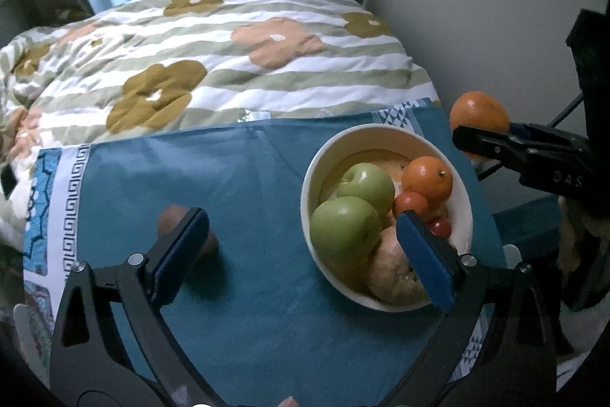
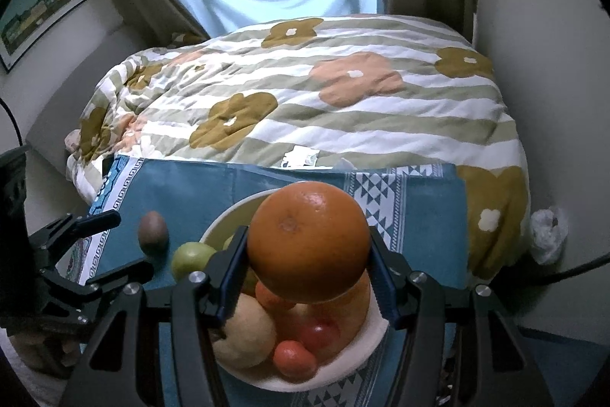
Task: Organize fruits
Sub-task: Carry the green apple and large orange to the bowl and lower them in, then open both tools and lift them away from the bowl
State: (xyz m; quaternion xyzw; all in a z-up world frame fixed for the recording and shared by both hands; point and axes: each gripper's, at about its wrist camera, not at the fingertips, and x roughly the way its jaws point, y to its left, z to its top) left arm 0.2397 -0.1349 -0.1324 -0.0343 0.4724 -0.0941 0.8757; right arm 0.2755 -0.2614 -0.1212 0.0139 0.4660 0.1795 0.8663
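The right gripper's (image 2: 309, 273) fingers pinch a large orange (image 2: 309, 241) above the white bowl (image 1: 467, 212) of fruit; the left gripper's (image 1: 301, 254) fingers are spread wide over the blue-clothed worktop (image 1: 228, 185), a kiwi (image 1: 171, 220) at its left finger.

So the surface here is covered with a teal cloth (image 1: 236, 178) that has white patterned borders, a Greek-key strip down the left edge and a triangle pattern on the right. Sitting directly on it is a cream bowl (image 1: 463, 212) toward the right side, full of fruit. A single brown kiwi (image 2: 153, 227) lies on the cloth well to the left of the bowl, on its own. The far edge of the cloth butts right up against a bed with a striped flower-print duvet (image 2: 305, 102).
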